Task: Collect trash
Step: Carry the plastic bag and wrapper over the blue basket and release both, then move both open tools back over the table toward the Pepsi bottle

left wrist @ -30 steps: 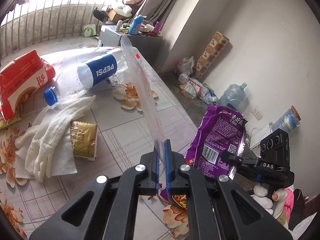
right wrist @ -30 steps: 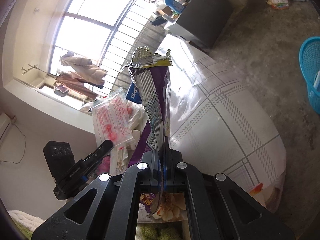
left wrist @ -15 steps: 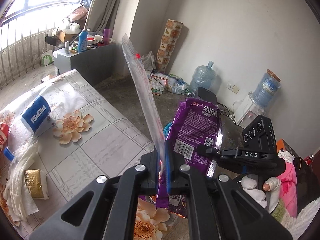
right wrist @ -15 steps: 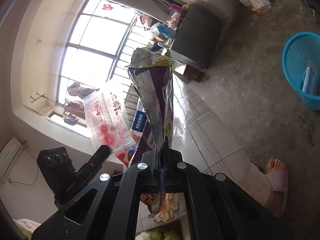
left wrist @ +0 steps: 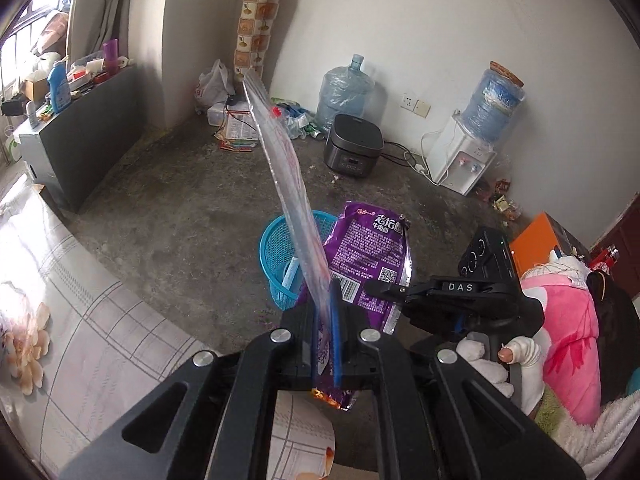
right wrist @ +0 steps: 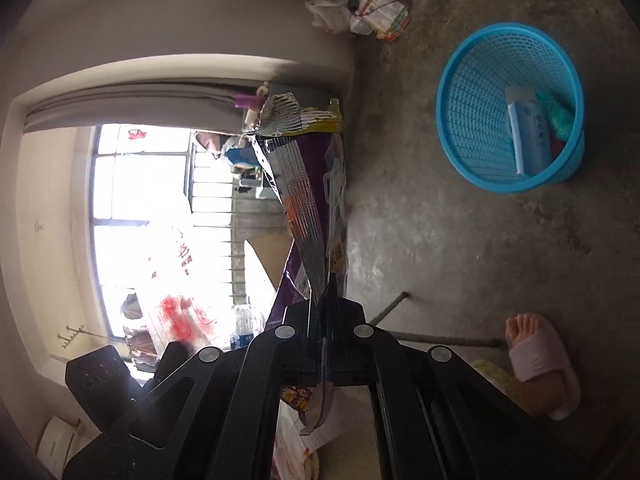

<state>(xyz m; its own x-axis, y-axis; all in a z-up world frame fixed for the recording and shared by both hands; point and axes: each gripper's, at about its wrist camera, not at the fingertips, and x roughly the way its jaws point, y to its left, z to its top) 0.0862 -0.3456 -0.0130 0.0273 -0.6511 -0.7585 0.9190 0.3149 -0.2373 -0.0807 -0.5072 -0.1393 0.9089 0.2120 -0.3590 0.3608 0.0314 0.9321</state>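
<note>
Inside blue basket [right wrist: 472, 120]: white tube [right wrist: 524, 128], perhaps green wad [right wrist: 560, 114].

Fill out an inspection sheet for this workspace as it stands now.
Surface: patterned tablecloth at frame edge; bare concrete floor.
Job's things: clear wrapper, purple snack bag, blue basket holding some trash.
Clutter: litter pile by the wall.
Grippers: left gripper shut on clear wrapper; right gripper shut on purple snack bag.
Cables: cord behind rice cooker.
Surroundings: water dispenser, slippered foot.
</note>
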